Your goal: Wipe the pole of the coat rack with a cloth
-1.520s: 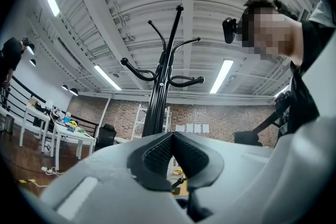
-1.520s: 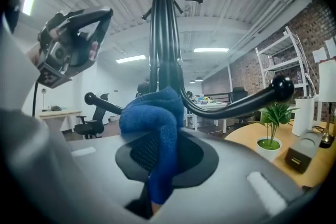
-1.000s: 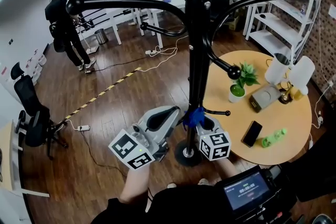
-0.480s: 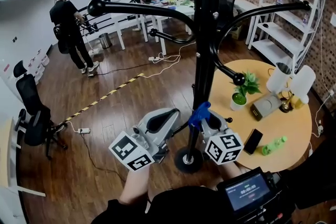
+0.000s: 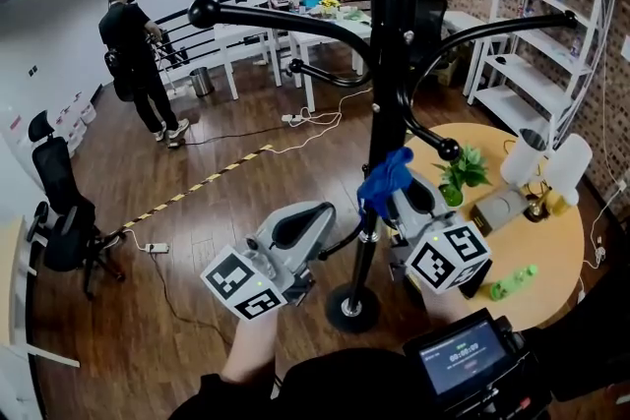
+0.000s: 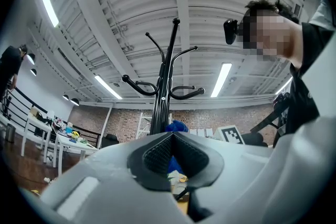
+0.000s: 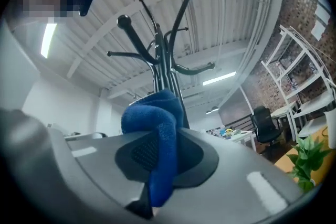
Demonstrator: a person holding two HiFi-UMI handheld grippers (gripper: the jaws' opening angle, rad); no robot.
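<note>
**Wood-floored office, cloth against an upright pole**

Dark plank floor (image 5: 226,202) runs far back to white desks, and a round table (image 5: 556,256) stands at the near right. Between them rises the black coat rack, its pole (image 5: 390,44) running straight up from a disc base (image 5: 352,308).

The right gripper (image 5: 392,190) is clenched on a blue cloth (image 5: 386,174). Its own view shows the jaws pinching a fold of the cloth (image 7: 157,128), with the rest bunched above them. The pole (image 7: 167,68) rises directly behind that bunch. From the head view, the cloth lies against the pole's near right side, just under the lowest knobbed hook (image 5: 448,150) and well above the base.

The left gripper (image 5: 325,216) sits to the near left of the pole, apart from it. Its jaws are closed together on nothing (the blue glimpsed beyond them is the cloth further off).

The pole's long axis is vertical, and the cloth meets it from the right. Any wiping stroke therefore probably has to travel up or down along the pole, with pressure leftward into it. The right gripper is the nearer one and already carries the cloth. Most of the pole above and below this spot seems still to be covered.
</note>
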